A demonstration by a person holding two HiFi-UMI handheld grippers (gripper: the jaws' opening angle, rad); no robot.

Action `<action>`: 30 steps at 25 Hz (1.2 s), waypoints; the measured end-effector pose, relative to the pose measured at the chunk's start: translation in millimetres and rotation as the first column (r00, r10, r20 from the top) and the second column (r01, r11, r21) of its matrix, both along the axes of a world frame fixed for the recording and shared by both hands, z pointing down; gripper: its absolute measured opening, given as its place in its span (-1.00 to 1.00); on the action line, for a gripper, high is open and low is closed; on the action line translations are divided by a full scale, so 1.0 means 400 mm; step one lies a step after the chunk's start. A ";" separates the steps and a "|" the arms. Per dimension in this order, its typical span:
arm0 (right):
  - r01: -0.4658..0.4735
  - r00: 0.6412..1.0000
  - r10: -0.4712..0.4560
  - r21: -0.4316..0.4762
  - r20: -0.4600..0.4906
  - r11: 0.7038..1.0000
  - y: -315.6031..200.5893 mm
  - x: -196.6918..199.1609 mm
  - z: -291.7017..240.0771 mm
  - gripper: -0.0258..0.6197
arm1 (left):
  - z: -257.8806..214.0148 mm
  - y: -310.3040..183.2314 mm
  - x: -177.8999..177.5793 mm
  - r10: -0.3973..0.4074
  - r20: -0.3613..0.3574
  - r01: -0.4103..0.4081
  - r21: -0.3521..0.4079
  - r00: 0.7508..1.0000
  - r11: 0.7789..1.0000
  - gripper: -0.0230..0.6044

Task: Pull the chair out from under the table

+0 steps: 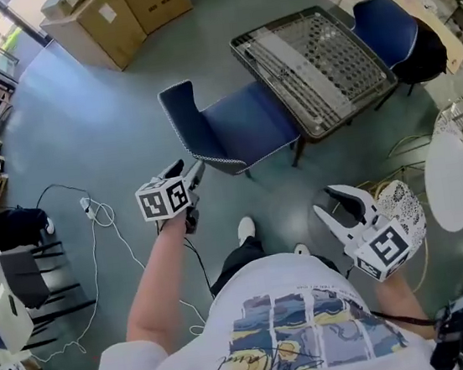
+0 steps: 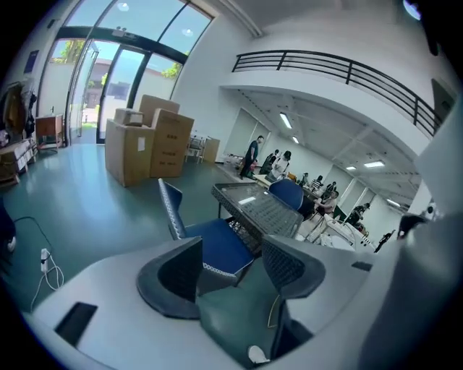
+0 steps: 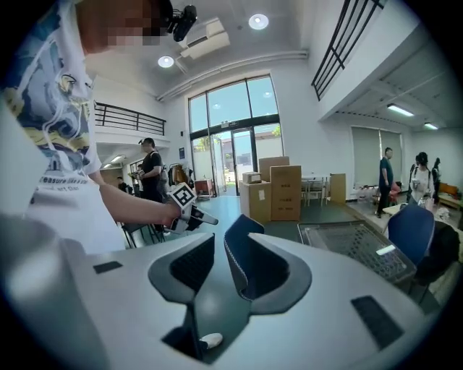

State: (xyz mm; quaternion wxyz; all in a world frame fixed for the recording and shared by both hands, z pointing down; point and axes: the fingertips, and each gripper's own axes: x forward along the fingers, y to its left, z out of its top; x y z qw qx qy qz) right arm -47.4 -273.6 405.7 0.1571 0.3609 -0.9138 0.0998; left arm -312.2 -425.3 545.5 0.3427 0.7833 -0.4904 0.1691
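A blue upholstered chair (image 1: 228, 128) stands on the grey floor with its seat front just under the edge of a dark glass-topped table (image 1: 317, 63). My left gripper (image 1: 191, 177) hovers close to the chair's near side, apart from it. Its jaws are open with nothing between them. In the left gripper view the chair (image 2: 215, 244) and table (image 2: 259, 205) lie beyond the open left gripper (image 2: 231, 264). My right gripper (image 1: 338, 205) is held near my body, open and empty. The right gripper view shows the chair's back (image 3: 237, 233) past the open right gripper (image 3: 219, 266).
A second blue chair (image 1: 382, 23) sits at the table's far side. Cardboard boxes (image 1: 120, 13) stand at the back. A white round table (image 1: 450, 172) is at the right, dark chairs (image 1: 25, 276) at the left. A white cable and power strip (image 1: 89, 210) lie on the floor.
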 end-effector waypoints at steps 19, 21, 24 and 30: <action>-0.460 0.888 0.459 -0.074 -0.031 0.885 -0.068 0.077 0.019 -0.54 | 0.430 -0.470 -0.165 -0.190 0.016 0.179 -0.433 0.982 0.883 -0.23; -0.480 0.877 0.479 -0.075 -0.035 0.874 -0.060 0.091 0.020 -0.54 | 0.430 -0.472 -0.154 -0.227 0.022 0.214 -0.439 0.974 0.872 -0.44; -0.496 0.868 0.495 -0.080 -0.034 0.864 -0.050 0.094 0.022 -0.54 | 0.427 -0.466 -0.152 -0.288 0.021 0.267 -0.445 0.957 0.855 -0.56; -0.487 0.873 0.485 -0.075 -0.045 0.870 -0.041 0.088 0.013 -0.54 | 0.425 -0.439 -0.169 -0.368 -0.009 0.323 -0.461 0.930 0.827 -0.62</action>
